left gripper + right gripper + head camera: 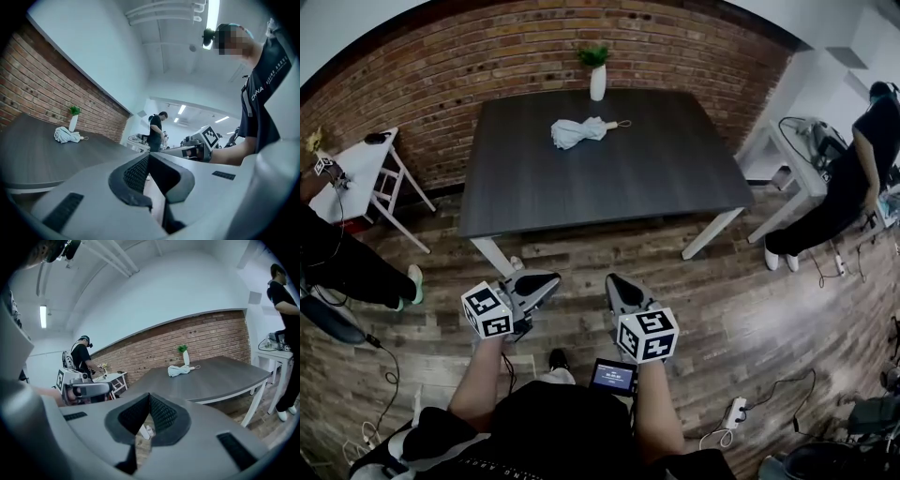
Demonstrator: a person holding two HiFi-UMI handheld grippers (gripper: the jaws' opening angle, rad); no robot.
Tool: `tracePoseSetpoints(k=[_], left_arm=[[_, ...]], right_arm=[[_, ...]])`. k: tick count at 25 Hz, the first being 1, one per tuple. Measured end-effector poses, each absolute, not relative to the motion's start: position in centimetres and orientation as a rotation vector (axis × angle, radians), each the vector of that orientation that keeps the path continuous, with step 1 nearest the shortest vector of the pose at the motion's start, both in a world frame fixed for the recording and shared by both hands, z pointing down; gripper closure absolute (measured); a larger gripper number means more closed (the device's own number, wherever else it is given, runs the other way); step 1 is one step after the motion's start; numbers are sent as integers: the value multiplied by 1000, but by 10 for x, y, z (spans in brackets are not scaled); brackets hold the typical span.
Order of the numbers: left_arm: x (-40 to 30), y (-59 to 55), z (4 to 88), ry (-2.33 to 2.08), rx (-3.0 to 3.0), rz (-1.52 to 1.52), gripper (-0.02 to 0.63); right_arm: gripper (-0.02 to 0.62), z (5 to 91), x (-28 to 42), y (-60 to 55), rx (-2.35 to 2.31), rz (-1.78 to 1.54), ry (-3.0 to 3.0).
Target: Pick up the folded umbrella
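Observation:
A pale grey folded umbrella (578, 131) lies on the far half of the dark table (609, 178), its strap pointing right, near a white vase. It also shows small in the left gripper view as the umbrella (66, 135) and in the right gripper view as the umbrella (180, 370). My left gripper (546, 280) and right gripper (617, 284) hover over the wooden floor, well short of the table's near edge. Both are shut with nothing between their jaws. The left gripper (146, 157) and the right gripper (150, 397) have their tips meeting.
A white vase with a green plant (597, 73) stands at the table's far edge before a brick wall. A small white side table (358, 173) is at the left, a white desk (797, 155) with a person (848, 183) at the right. Cables and a power strip (733, 412) lie on the floor.

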State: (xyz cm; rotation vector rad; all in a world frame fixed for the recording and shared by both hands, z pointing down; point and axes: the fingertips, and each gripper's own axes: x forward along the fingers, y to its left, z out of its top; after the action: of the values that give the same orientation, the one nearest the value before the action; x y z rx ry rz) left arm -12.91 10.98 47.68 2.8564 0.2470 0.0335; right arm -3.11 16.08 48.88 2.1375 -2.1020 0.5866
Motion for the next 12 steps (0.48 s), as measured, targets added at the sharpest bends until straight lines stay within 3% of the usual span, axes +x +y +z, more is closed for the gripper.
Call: tracePoseSetpoints(k=[12], left_arm=[[-113,59,491,292,2812,71,604]], right_arm=[[586,498,-25,116,2182,656,-2059]])
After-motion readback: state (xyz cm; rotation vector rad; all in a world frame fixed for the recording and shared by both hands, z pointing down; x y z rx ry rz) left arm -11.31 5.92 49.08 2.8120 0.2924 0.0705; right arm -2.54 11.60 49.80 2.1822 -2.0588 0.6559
